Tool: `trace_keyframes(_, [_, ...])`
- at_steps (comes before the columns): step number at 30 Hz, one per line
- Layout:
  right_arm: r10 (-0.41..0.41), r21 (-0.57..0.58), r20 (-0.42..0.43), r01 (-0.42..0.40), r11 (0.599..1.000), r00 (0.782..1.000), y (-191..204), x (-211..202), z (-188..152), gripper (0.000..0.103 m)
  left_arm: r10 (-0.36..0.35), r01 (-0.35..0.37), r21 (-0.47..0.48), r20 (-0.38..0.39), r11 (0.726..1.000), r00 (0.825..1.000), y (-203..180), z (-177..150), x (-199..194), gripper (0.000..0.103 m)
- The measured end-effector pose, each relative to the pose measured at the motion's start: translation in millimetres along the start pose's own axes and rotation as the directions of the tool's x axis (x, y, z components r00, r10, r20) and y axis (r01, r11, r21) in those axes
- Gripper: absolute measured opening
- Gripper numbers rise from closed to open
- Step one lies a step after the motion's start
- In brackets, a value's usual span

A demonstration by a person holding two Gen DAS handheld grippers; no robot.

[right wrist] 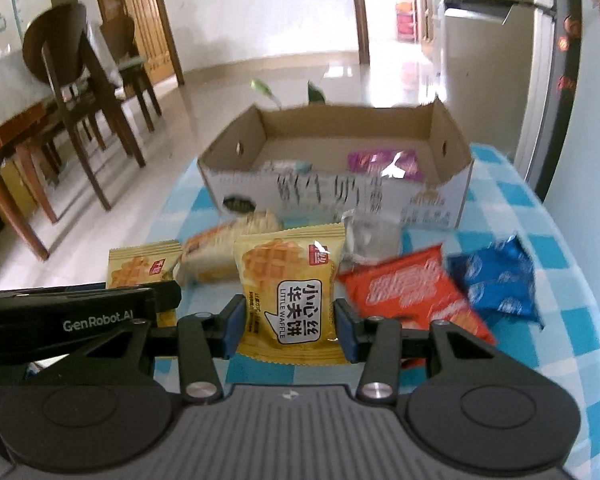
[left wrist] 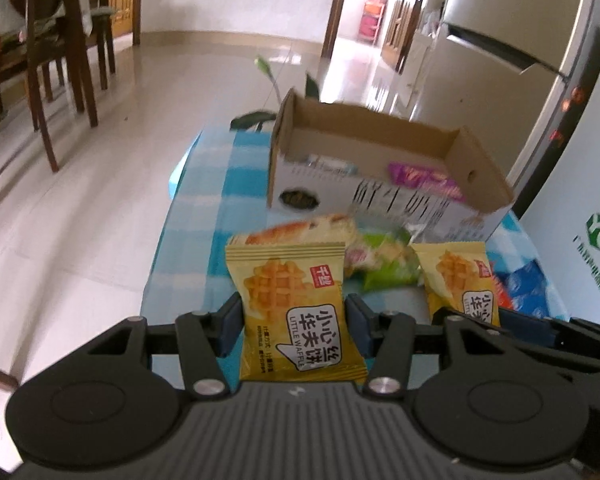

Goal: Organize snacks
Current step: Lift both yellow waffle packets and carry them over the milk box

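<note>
My left gripper [left wrist: 294,322] is clamped on a yellow waffle packet [left wrist: 296,312]; my right gripper [right wrist: 290,322] pinches its twin [right wrist: 290,292]. At twelve o'clock the cardboard box [right wrist: 340,196] hides most of its snacks; loose packets blur.
</note>
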State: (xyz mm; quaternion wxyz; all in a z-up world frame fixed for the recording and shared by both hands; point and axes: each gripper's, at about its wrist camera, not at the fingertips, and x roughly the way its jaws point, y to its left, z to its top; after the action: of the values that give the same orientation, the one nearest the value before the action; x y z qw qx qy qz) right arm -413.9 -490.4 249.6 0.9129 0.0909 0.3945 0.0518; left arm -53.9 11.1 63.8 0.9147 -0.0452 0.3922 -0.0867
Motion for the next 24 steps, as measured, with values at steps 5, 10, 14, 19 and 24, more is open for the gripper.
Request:
trace_keyframes(5, [-0.012,-0.014,0.07,0.013,1.0,0.997,-3,-7,16,0.052,-0.02,0.019,0.032,0.021,0.999,1.0,-9,15,1,0.053])
trace_keyframes(10, [-0.014,-0.022,0.11,0.017,1.0,0.994,-8,-11,30,0.052,-0.048,0.047,0.037,0.032,0.998,0.998,-14,29,2,0.053])
trace_keyframes(14, [-0.004,0.002,0.123,0.004,1.0,0.992,-15,-8,43,0.052,-0.066,0.065,0.031,0.037,0.997,0.997,-16,41,6,0.053])
trace_keyframes(19, [-0.018,0.021,0.158,0.015,1.0,0.987,-27,-1,62,0.052,-0.078,0.075,0.058,0.056,0.996,0.995,-22,61,15,0.053])
trace_keyframes(24, [-0.023,0.06,0.184,0.012,0.998,0.983,-38,2,76,0.052,-0.078,0.072,0.08,0.079,0.994,0.994,-27,84,25,0.053])
